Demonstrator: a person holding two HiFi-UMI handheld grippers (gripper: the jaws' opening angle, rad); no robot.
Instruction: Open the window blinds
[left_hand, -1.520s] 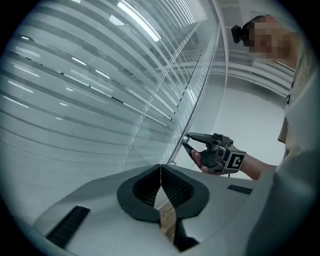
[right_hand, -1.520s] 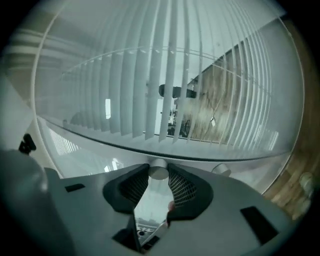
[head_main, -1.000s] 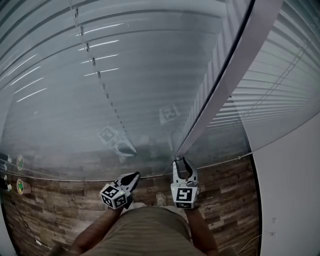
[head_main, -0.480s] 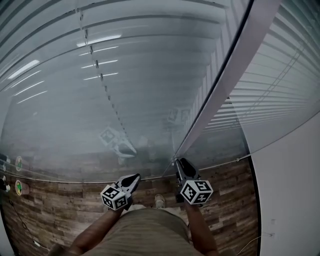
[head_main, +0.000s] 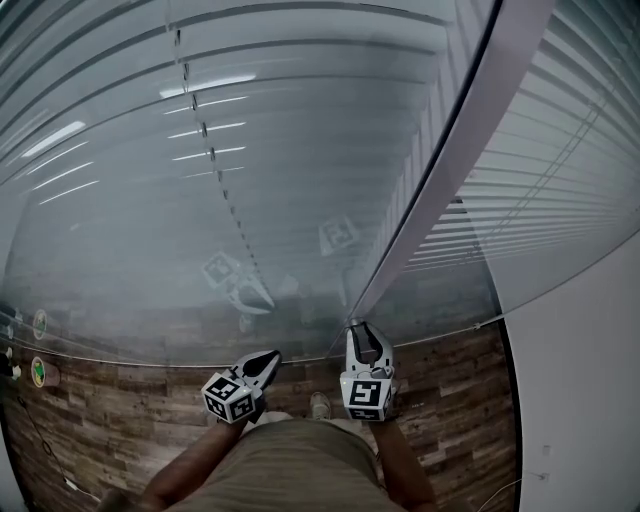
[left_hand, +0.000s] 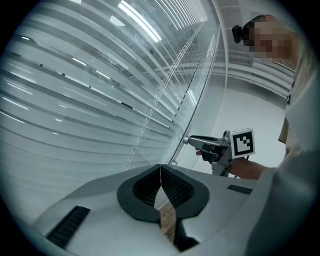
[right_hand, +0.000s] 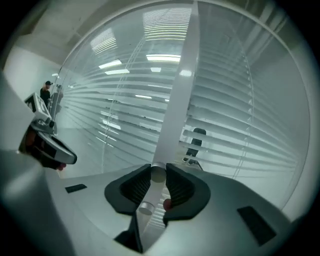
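Window blinds (head_main: 300, 150) backdrop, R gripper (head_main: 362, 330) clamping wand (right_hand: 158, 173), L gripper (head_main: 268, 356) closed, empty

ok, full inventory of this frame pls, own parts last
blinds: two panels, white, slats behind glass either side of the post
post: one, white, between the panels
knob: one, silvery, at the post's foot
floor: one, brown wood planks, below the glass
wall: one, white, far right
stickers: two, green, round, low at far left
chair: one, black, behind the blinds
bystander: one, dark cap, far left in the right gripper view
left gripper: grey, shut, empty, left of the post
right gripper: grey, shut on the knob
shorts: khaki, bottom centre
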